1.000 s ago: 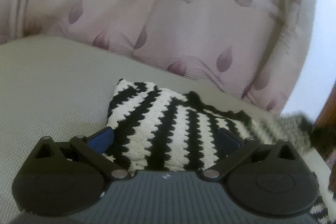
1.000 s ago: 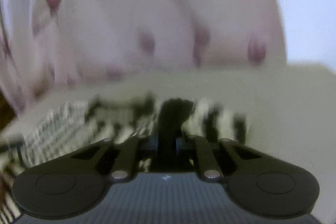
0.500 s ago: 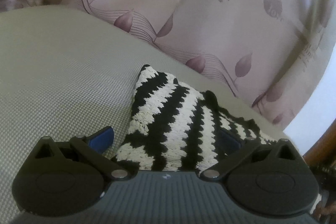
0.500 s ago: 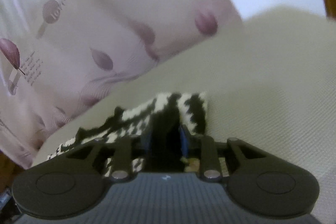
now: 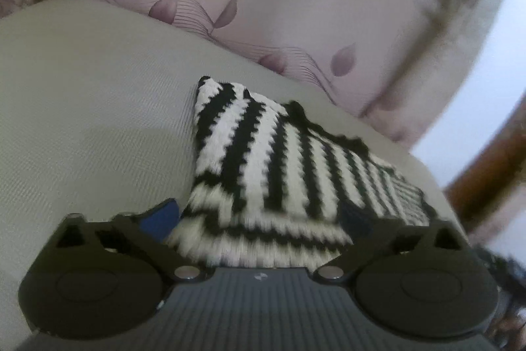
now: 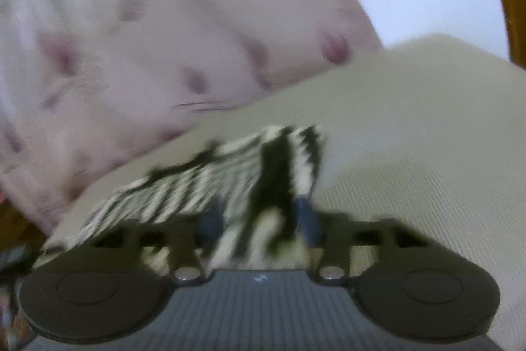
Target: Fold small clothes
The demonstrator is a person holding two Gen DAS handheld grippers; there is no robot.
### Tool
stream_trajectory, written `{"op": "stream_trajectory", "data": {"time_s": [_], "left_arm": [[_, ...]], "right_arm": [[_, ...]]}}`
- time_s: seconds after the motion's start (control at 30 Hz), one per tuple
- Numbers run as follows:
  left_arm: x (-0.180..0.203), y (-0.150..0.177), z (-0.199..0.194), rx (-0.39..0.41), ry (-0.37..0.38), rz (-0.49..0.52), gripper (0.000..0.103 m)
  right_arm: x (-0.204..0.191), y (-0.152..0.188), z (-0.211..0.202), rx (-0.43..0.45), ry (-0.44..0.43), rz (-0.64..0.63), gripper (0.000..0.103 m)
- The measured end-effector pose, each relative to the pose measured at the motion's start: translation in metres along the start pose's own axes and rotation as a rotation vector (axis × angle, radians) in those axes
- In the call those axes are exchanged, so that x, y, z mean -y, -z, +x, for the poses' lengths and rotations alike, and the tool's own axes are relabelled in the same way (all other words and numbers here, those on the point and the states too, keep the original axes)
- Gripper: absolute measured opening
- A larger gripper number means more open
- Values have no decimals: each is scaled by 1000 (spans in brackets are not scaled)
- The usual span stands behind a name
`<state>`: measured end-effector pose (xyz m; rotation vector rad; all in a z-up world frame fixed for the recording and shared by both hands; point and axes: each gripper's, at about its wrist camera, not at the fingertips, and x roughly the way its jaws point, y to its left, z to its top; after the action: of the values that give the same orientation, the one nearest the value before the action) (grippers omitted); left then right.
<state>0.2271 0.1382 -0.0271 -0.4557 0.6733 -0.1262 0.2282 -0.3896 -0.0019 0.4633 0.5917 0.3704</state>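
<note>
Black-and-white knit garment (image 5: 273, 160) lies between both spread grippers, left gripper (image 5: 259, 216) wide, right gripper (image 6: 259, 219) just been opening.

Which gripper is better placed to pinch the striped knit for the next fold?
Probably right: the right gripper has just been opening with the striped knit's corner between its pads. The left gripper is open too, knit edge in front.

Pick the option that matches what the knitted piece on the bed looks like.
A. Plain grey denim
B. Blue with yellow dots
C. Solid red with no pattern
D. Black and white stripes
D: the knitted garment shows alternating black and white stripes with jagged edges in the left wrist view, and the same striping appears, blurred, in the right wrist view, lying on the beige bed surface.
</note>
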Motion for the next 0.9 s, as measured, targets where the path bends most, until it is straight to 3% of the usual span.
{"op": "stream_trajectory", "data": {"time_s": [0.03, 0.17, 0.23, 0.43, 0.63, 0.67, 0.7, 0.73, 0.77, 0.8, 0.9], "left_arm": [[-4, 5, -13, -17, 5, 10, 103], [-20, 36, -53, -71, 13, 7, 102], [-25, 51, -64, -97, 30, -6, 97], [-24, 90, -88, -73, 47, -33, 93], [-32, 105, -106, -59, 47, -102, 75], [-35, 106, -109, -64, 46, -120, 65], [-38, 107, -112, -71, 46, -139, 52], [-40, 109, -114, -77, 46, -153, 44], [-45, 111, -116, -91, 51, -172, 29], [-49, 112, -118, -98, 55, -190, 19], [-66, 115, -121, -149, 132, -279, 17]], "right_arm": [[-4, 12, -23, -7, -16, -17, 98], [2, 71, -100, -17, -41, -10, 98], [7, 98, -122, -8, -47, 39, 98], [3, 130, -133, 17, -43, 77, 98], [-21, 145, -118, 11, -70, 2, 93], [-25, 147, -116, 6, -86, 0, 88], [-27, 149, -117, 1, -104, 5, 68], [-29, 151, -114, -19, -121, 21, 54], [-29, 152, -112, -32, -120, 32, 39], [-29, 154, -111, -31, -113, 39, 35], [-20, 152, -112, -38, -121, 95, 22]]}}
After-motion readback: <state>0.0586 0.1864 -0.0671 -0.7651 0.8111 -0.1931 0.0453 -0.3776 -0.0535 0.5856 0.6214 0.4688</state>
